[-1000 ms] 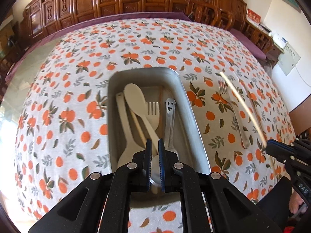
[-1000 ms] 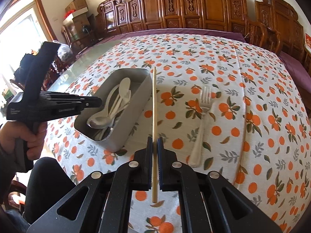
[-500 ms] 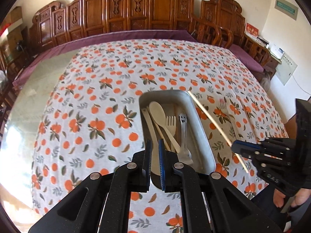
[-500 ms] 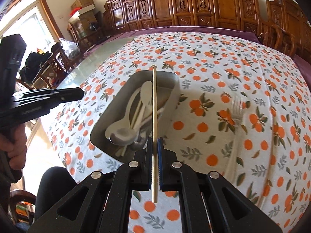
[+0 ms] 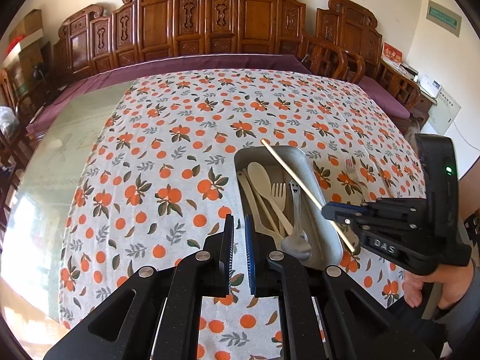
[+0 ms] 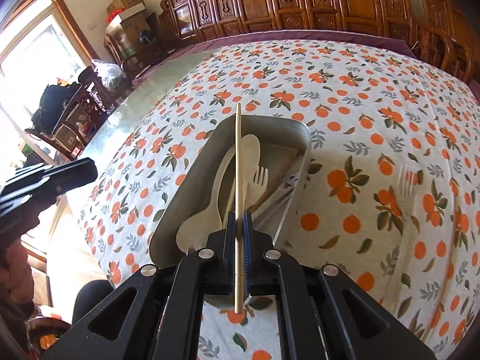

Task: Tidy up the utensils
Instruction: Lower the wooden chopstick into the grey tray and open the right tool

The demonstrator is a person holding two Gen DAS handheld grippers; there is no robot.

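Note:
A grey metal tray (image 5: 322, 177) (image 6: 177, 210) lies on the orange-print tablecloth and holds cream plastic spoons (image 5: 261, 174), a cream fork (image 5: 278, 190) and a metal spoon with a smiley handle (image 5: 295, 210). My right gripper (image 6: 239, 228) (image 5: 325, 210) is shut on a thin wooden chopstick (image 6: 238, 162) (image 5: 288, 168), which hangs lengthwise above the tray. My left gripper (image 5: 239, 225) is shut with nothing in it, just left of the tray's near end. A metal fork (image 6: 406, 177) (image 5: 351, 168) lies on the cloth right of the tray.
Carved wooden chairs and a screen (image 5: 210, 30) line the far side of the table. Bare glass tabletop (image 5: 60, 150) shows left of the cloth. A person's hand (image 5: 435, 294) holds the right gripper's handle. Boxes and bags (image 6: 99, 69) stand by the window.
My right gripper carried the chopstick leftward from over the cloth to above the tray. My left gripper pulled back and up, away from the tray to its left side.

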